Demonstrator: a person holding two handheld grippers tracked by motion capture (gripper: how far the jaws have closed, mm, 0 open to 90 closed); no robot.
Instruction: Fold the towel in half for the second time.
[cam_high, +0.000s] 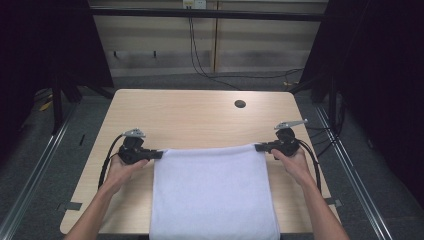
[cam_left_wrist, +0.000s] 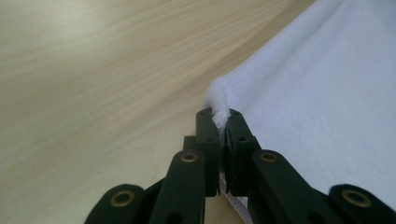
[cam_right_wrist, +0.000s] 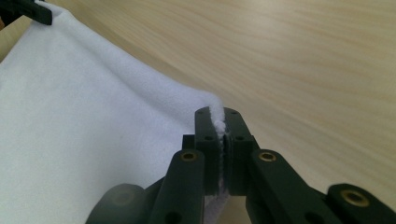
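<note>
A white towel (cam_high: 212, 190) lies spread on the wooden table (cam_high: 190, 117), reaching from mid-table to the near edge and hanging over it. My left gripper (cam_high: 161, 154) is shut on the towel's far left corner (cam_left_wrist: 218, 100); the cloth bunches up between its black jaws. At the opposite far corner (cam_right_wrist: 216, 116) my right gripper (cam_high: 257, 147) is shut on the towel too, a strip of fabric pinched between the pads. The far edge of the towel runs taut and straight between the two grippers. In the right gripper view the left gripper (cam_right_wrist: 28, 11) shows at the top left corner.
A round cable hole (cam_high: 240, 104) sits in the table's far right part. Bare wood stretches beyond the towel's far edge. Black cables trail from both grippers. Metal rails (cam_high: 35, 175) flank the table on the floor, and dark curtains stand at both sides.
</note>
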